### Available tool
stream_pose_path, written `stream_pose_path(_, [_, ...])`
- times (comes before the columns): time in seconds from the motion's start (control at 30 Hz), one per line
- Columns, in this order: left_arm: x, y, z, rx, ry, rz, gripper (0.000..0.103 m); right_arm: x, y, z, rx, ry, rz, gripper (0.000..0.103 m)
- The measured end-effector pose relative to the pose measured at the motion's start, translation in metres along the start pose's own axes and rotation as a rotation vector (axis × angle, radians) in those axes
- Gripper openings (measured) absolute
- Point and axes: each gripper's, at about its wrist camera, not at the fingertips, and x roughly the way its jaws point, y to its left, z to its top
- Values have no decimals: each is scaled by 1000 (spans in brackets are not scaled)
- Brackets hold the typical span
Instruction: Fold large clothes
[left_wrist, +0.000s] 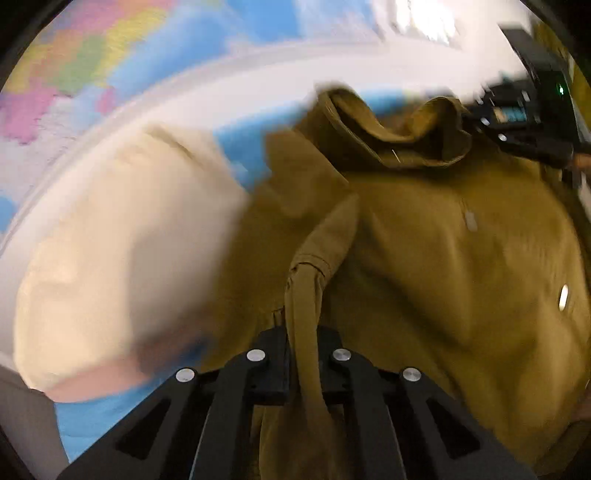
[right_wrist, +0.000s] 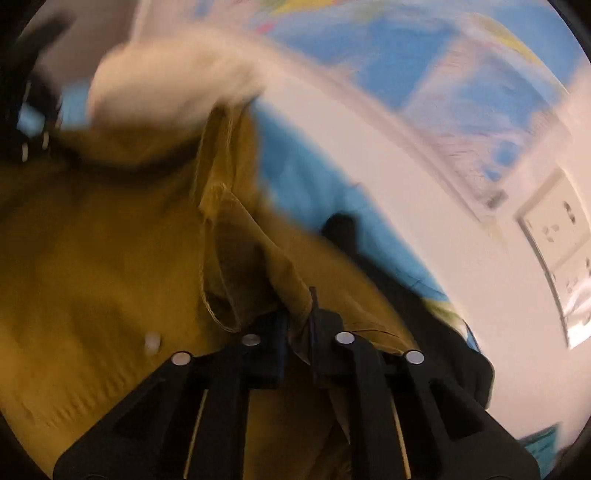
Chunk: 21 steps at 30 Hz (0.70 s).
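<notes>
Both tongs, left tongs (left_wrist: 303, 363) and right tongs (right_wrist: 297, 343), are clamped on the mustard jacket (left_wrist: 443, 258); the fold wants both grips level and taut.

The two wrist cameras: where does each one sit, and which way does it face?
Left wrist: behind the left tongs, looking down at the mustard garment pinched between them; the right tongs show at top right.
Right wrist: behind the right tongs, shut on a fold of that garment.
Shared: the garment, the cream cloth, the map wall.
</notes>
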Motion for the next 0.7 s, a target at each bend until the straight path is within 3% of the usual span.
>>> stream_pose_path(0.17, [-37, 61, 51, -140, -149, 85, 4, -11, -96, 32, 396, -115, 26, 7])
stream_pose_path(0.27, [-26, 81, 73, -167, -153, 133, 4, 23, -132, 29, 575, -64, 27, 7])
stream_pose_path(0.37, [13, 93, 95, -176, -87, 236, 4, 70, -151, 11, 722, 42, 53, 8])
stream_pose_path(0.43, [39, 97, 97, -167, -30, 281, 10, 94, -154, -4, 766, 130, 28, 35])
stream_pose_path(0.47, [50, 100, 97, -165, -2, 291, 13, 99, -155, -10, 775, 135, 20, 41])
stream_pose_path(0.53, [61, 100, 92, -170, 23, 312, 18, 89, -158, -21, 814, 100, 20, 71])
stream_pose_path(0.57, [56, 99, 90, -166, 5, 326, 22, 75, -159, -28, 819, 65, 23, 72])
stream_pose_path(0.6, [53, 97, 88, -156, -10, 337, 40, 61, -157, -32, 808, 41, 24, 70])
stream_pose_path(0.63, [45, 95, 85, -145, -30, 339, 51, 39, -155, -38, 783, -1, 28, 71])
stream_pose_path(0.67, [30, 94, 79, -140, -72, 317, 72, 29, -155, -41, 769, -23, 44, 72])
stream_pose_path(0.7, [13, 88, 72, -135, -107, 312, 79, 11, -151, -49, 746, -44, 64, 76])
